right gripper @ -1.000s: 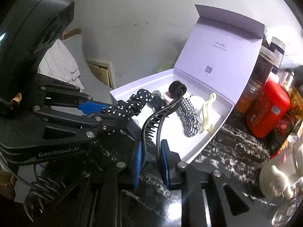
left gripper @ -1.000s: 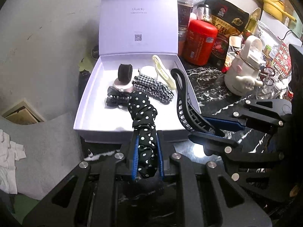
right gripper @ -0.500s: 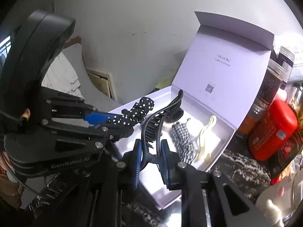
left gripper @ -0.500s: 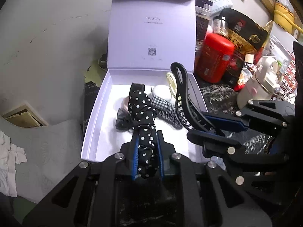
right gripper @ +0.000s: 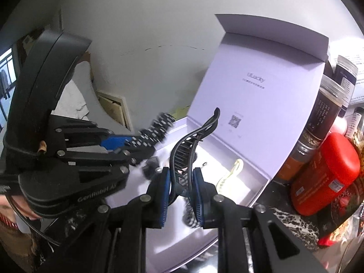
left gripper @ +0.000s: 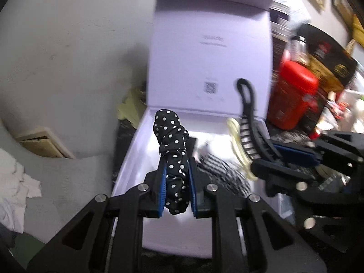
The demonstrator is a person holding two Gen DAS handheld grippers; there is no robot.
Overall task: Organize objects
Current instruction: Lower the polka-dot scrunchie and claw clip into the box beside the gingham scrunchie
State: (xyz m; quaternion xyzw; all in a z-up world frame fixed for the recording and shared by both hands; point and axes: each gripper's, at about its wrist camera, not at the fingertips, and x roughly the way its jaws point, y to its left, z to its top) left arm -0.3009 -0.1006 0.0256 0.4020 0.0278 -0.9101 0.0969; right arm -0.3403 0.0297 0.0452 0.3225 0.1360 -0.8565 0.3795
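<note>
I am holding both loads above the open box (left gripper: 127, 173). The left hand-held gripper (left gripper: 176, 183) is pinching a polka-dot scrunchie (left gripper: 173, 141); the right hand-held gripper (right gripper: 182, 191) is pinching a black hair clip (right gripper: 188, 145) near its lower end, its long curve standing up toward the lid (right gripper: 257, 95). Risks, as I am judging them: the two grippers are working close together and could collide; the tall clip could snag the lid or pivot in its grip; a careless drop could land on the checked scrunchie (left gripper: 218, 173) and cream clip (right gripper: 229, 177) lying inside.
</note>
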